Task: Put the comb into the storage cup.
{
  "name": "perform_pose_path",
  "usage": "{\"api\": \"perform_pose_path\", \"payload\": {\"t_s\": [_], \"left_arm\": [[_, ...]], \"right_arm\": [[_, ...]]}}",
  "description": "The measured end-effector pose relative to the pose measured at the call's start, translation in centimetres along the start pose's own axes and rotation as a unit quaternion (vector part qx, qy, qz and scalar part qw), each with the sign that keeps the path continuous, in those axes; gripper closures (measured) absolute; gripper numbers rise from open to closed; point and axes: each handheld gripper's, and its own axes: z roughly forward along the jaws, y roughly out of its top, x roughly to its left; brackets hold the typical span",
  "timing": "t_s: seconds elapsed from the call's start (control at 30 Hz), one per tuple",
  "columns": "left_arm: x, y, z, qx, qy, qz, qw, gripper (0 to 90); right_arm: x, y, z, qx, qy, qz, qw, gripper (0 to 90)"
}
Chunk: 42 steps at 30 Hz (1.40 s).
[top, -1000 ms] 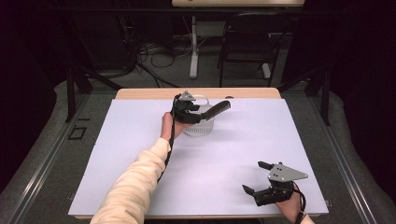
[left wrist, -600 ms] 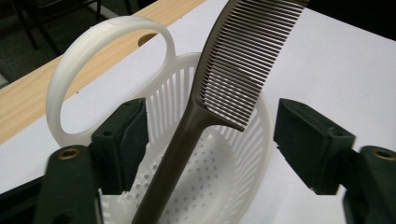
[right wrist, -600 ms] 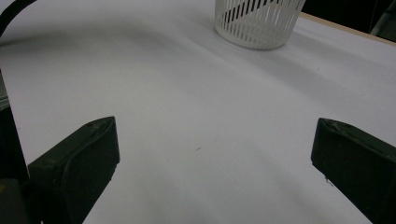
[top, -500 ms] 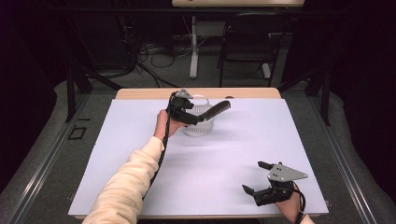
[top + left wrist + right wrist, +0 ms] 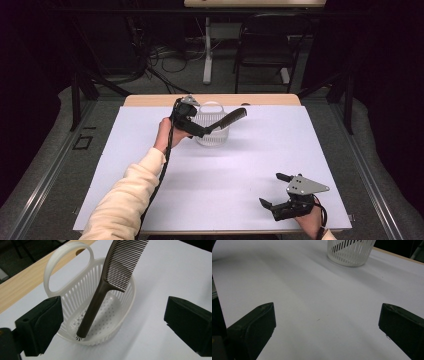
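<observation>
A dark brown comb stands tilted in a white slatted basket, handle end on the basket floor and teeth leaning out over the rim. My left gripper has just been opening. Its jaws now stand wide on either side of the basket, and neither touches the comb. From above, the left gripper hovers at the left rim of the basket, and the comb points up to the right. My right gripper rests near the table's front right corner, open with nothing between its jaws.
A white sheet covers the table, and a strip of bare wood shows along its far edge. Behind the table stand a black chair and a desk leg, with cables on the floor. The basket lies far ahead of my right gripper.
My left gripper has opened, let go of the comb, and drawn back to the left and upward. The comb stays leaning in the basket. The right gripper has not moved.
</observation>
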Motion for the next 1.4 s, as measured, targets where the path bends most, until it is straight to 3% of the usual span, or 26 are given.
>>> {"api": "perform_pose_path", "payload": {"t_s": [0.57,1.4], "left_arm": [[-1.0,-2.2,-2.6,0.010,0.000,0.009,0.9999,0.0],[-2.2,-6.9,-4.5,0.026,0.000,-0.006,0.9996,0.0]], "right_arm": [[0.0,0.0,0.0,0.002,0.001,0.002,1.0000,0.8],[0.0,0.0,0.0,0.004,0.000,-0.001,1.0000,0.8]]}}
